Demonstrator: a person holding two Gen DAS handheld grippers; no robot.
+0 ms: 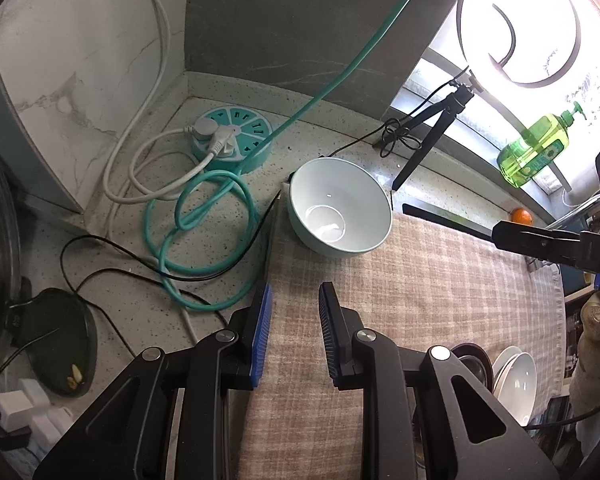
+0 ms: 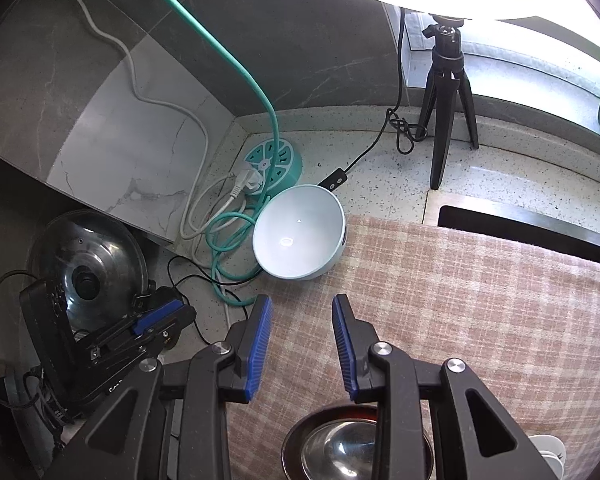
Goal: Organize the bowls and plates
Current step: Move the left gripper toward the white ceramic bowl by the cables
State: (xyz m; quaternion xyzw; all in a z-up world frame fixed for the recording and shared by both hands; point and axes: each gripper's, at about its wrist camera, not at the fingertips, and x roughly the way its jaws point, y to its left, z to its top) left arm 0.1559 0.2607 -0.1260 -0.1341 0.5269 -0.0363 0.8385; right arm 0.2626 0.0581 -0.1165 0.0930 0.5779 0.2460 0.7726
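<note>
- The left hand-held gripper (image 1: 294, 300) hovers over the checked cloth (image 1: 440, 288) with its blue-padded fingers apart and nothing between them.
- The right hand-held gripper (image 2: 302, 312) is likewise spread, empty, above the same cloth.
- A pale mint bowl (image 1: 340, 214) sits upright at the far left corner of the cloth, its rim tilted slightly toward the cameras; it lies ahead of both grippers and clear of their fingertips.
- In the left wrist view the bowl is ahead and a little to the right of the finger gap; in the right wrist view it is just ahead, slightly left of centre.
- A round teal power strip (image 1: 232, 138) stands on the speckled desk (image 1: 340, 132) behind and left of the bowl, and a looped teal cable (image 1: 204, 232) lies just beside the bowl's left side.
- A dark bowl with a steel bowl inside (image 2: 352, 444) rests on the cloth under the right gripper's body.
- A stack of white dishes (image 1: 516, 380) shows at the near right edge of the cloth.
- A small black tripod (image 2: 448, 92) stands behind the cloth, near a green soap bottle (image 1: 536, 148) on the sill.
</note>
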